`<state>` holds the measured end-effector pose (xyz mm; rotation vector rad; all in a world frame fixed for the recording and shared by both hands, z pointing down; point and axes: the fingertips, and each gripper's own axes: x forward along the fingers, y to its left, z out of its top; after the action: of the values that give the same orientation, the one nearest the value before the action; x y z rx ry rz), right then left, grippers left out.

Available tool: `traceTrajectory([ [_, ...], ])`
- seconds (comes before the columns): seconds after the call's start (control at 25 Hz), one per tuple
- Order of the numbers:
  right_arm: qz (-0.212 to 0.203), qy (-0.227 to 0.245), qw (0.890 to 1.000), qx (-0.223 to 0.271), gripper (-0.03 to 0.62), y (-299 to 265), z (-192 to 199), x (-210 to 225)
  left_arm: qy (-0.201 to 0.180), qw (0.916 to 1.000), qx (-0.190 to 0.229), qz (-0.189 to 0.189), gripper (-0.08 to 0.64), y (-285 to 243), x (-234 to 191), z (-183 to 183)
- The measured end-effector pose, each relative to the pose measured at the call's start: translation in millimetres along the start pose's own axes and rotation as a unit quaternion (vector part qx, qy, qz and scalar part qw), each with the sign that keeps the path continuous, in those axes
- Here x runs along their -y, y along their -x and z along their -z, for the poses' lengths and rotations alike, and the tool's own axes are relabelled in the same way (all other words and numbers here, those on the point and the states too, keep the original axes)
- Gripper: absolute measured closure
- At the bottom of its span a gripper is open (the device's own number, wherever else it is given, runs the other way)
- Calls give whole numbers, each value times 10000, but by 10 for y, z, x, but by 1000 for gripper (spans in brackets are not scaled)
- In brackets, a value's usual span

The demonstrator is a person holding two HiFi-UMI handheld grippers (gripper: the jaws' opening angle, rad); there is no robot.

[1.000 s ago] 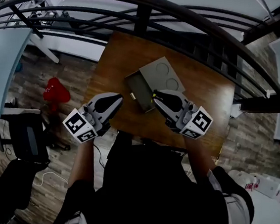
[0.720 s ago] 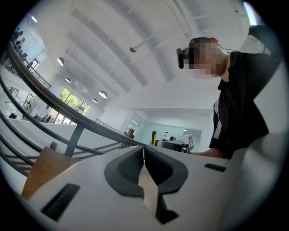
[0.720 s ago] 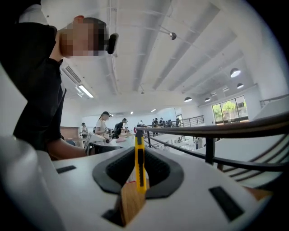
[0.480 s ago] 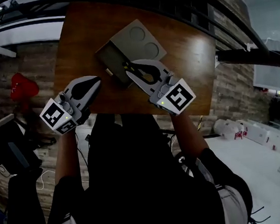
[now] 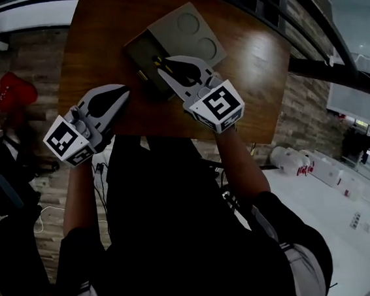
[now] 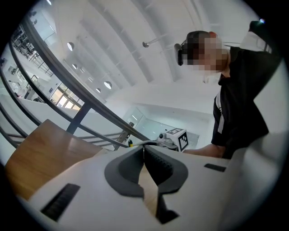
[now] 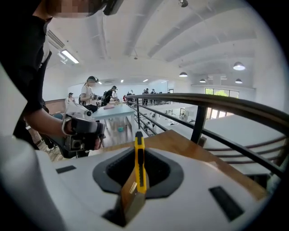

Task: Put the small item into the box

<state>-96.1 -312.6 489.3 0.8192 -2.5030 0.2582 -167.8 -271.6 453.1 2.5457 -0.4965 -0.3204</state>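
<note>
Pinching yellow knife (image 7: 139, 159) over box (image 5: 134, 53): right hand-held gripper (image 5: 161, 66); left hand-held gripper (image 5: 124, 90) closed, empty

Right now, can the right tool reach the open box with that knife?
Probably yes. The right tool, shut on the yellow knife, seems to have its tip over the open box, with nothing between them. The left tool sits shut, off to the side.

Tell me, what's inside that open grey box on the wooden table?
The visible part of the box looks dark inside, and I can make out nothing lying there. The right gripper, its jaws shut on a yellow cutter, hangs over it and covers the rest.
</note>
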Motion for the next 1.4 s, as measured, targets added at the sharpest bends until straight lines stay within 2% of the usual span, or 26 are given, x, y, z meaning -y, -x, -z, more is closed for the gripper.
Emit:
traceTrajectory([
  [0.28,161,1,9978,-637,520,-266,468,96,37,9997,-204,-142,541,77,-118,300],
  [0.6,207,-381,9950,-898,520,-442,759,155,167,9996,-215,-68,541,93,-92,466],
  [0.96,479,-650,9869,-1396,520,-591,1035,237,240,9997,21,15,541,125,-26,375],
  [1.08,563,-601,9835,-1614,520,-662,1158,260,319,9994,108,57,541,128,-9,356],
  [1.4,666,-745,9751,-1980,520,-758,1331,265,179,9995,112,232,541,57,131,312],
])
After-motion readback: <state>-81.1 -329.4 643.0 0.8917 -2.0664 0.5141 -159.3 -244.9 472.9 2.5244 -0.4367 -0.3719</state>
